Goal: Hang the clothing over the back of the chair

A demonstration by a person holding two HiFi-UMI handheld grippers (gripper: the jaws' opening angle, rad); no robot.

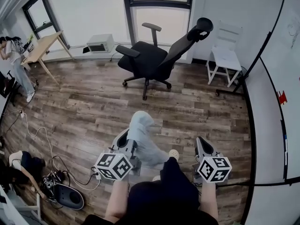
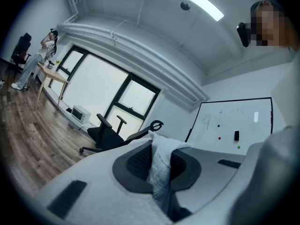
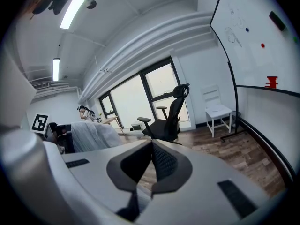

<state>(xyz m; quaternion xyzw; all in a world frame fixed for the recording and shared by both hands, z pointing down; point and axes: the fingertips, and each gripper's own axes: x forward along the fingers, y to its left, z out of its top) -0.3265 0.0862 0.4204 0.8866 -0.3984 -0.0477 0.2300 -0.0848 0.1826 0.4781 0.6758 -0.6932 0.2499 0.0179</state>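
Currently, the carrying stage. The left gripper (image 1: 127, 143) has its jaws pressed together on a fold of the pale checked garment (image 1: 143, 137). The rest of the cloth droops from that pinch in a loose bundle just ahead of the person. One pinch is enough to carry so light a thing, which probably explains the bunched hold.

The right gripper (image 1: 201, 144) also has its jaws closed tip to tip, with nothing seen between them. It rides level with the left one, beside the garment but apart from it. It is likely kept free to take a second edge and spread the cloth later.

The black office chair (image 1: 152, 60) stands at the far edge of the wooden floor (image 1: 89, 107), by the windows and well apart from the garment. Its backrest (image 1: 180, 46) is reclined and bare, so hanging has not begun. Both gripper views face this chair rather than the white chair (image 1: 225, 57) in the corner, which suggests it is the target.
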